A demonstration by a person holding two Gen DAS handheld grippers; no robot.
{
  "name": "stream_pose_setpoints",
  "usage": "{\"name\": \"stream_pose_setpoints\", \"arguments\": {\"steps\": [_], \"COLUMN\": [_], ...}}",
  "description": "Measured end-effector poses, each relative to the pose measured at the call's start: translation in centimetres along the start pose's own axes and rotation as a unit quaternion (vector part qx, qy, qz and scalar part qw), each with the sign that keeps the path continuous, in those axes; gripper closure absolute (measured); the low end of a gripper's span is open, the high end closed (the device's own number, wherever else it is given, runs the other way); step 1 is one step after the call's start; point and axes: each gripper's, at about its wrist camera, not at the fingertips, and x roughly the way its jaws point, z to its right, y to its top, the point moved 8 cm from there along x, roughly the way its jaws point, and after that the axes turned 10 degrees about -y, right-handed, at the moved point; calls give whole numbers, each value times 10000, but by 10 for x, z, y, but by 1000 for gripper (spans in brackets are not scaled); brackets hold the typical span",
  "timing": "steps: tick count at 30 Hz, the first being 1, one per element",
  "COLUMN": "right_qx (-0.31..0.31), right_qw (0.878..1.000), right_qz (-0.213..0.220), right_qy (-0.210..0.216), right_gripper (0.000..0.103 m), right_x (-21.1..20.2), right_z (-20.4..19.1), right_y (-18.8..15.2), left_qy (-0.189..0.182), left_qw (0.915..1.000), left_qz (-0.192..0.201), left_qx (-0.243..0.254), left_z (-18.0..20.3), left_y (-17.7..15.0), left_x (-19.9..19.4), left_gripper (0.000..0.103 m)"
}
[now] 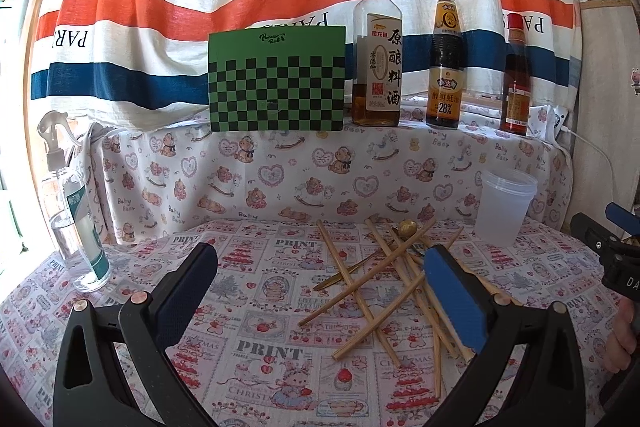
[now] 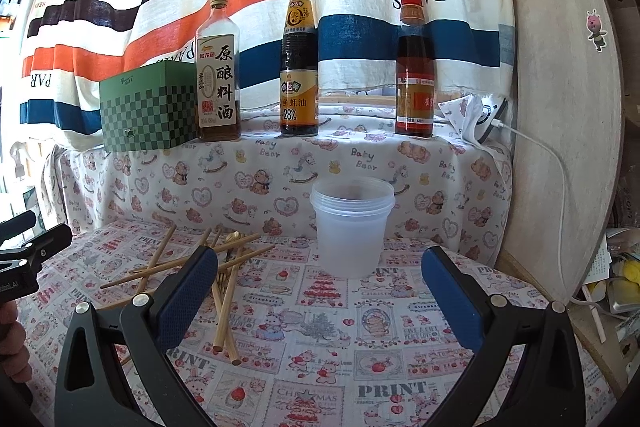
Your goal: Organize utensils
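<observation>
The table [image 2: 320, 339], under its printed cloth, carries all the work, and by my judgement none of it is done. The stack of clear plastic cups [image 2: 352, 227] stands upright near the back edge, towards the right, and looks empty as far as its frosted wall lets me tell. The chopsticks [image 1: 384, 275] lie crossed in a loose heap at mid-table, left of the cups and well apart from them, with a gold spoon [image 1: 406, 229] and what seems a gold fork mixed in; every piece is left to be gathered. The left gripper [image 1: 320, 291] hovers low over the front of the table, jaws wide and holding nothing, its right finger over the near side of the heap. The right gripper [image 2: 320, 291] also stands wide and empty, facing the cups, the heap by its left finger.
</observation>
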Motion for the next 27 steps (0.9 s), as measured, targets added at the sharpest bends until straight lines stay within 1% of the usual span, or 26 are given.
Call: {"name": "stream_pose_setpoints", "arguments": {"steps": [3,4,6,7,8,9,10,11,12,13,14,15,16,19,22,24,25,27], "right_qx": [69,87,104,130,183,245,284,291,278,298,337,340,300,38,-326,-471,-534,-601], "right_qw": [10000,10000,9999,9999,9997,9990,9981,9965,9944,9920,9900,9883,9867,9821,9787,9762,9739,9699], "right_qz": [-6,-9,-51,-75,-108,-189,-303,-437,-588,-720,-810,-891,-970,-1179,-1328,-1450,-1547,-1699], "right_qy": [-24,-30,15,50,155,310,457,644,837,991,1104,1190,1267,1466,1531,1544,1569,1638], "right_gripper": [4,7,11,15,22,27,38,54,62,75,83,86,87,87,87,87,85,73], "right_x": [0,0,0,0,0,0,1,2,4,5,7,8,8,8,6,7,9,11], "right_z": [4,4,5,5,4,3,1,-1,-4,-7,-9,-11,-15,-29,-43,-50,-53,-58], "right_y": [0,0,-1,-1,-1,-1,-2,-4,-6,-8,-10,-12,-15,-24,-33,-40,-43,-48], "left_qy": [-43,-79,-136,-202,-279,-339,-373,-397,-418,-413,-371,-300,-266,-404,-198,-107,-108,-111], "left_qw": [9999,9997,9993,9988,9982,9976,9969,9964,9962,9964,9967,9968,9964,9933,9927,9921,9911,9892], "left_qz": [-136,-214,-345,-402,-438,-450,-446,-418,-395,-404,-427,-447,-483,-735,-971,-1054,-1108,-1248], "left_qx": [85,75,-83,-187,-296,-412,-529,-625,-649,-615,-583,-594,-641,-801,-689,-680,-726,-766], "left_z": [0,-1,-6,-8,-11,-15,-19,-24,-27,-31,-34,-38,-42,-45,-46,-48,-50,-52], "left_y": [-1,-2,-3,-3,-2,-1,0,2,4,6,6,6,5,-1,-8,-12,-14,-18], "left_x": [3,6,10,11,12,12,11,11,11,13,14,16,17,24,31,34,36,39], "left_gripper": [0,0,0,0,0,0,0,0,0,0,0,0,0,0,0,0,0,0]}}
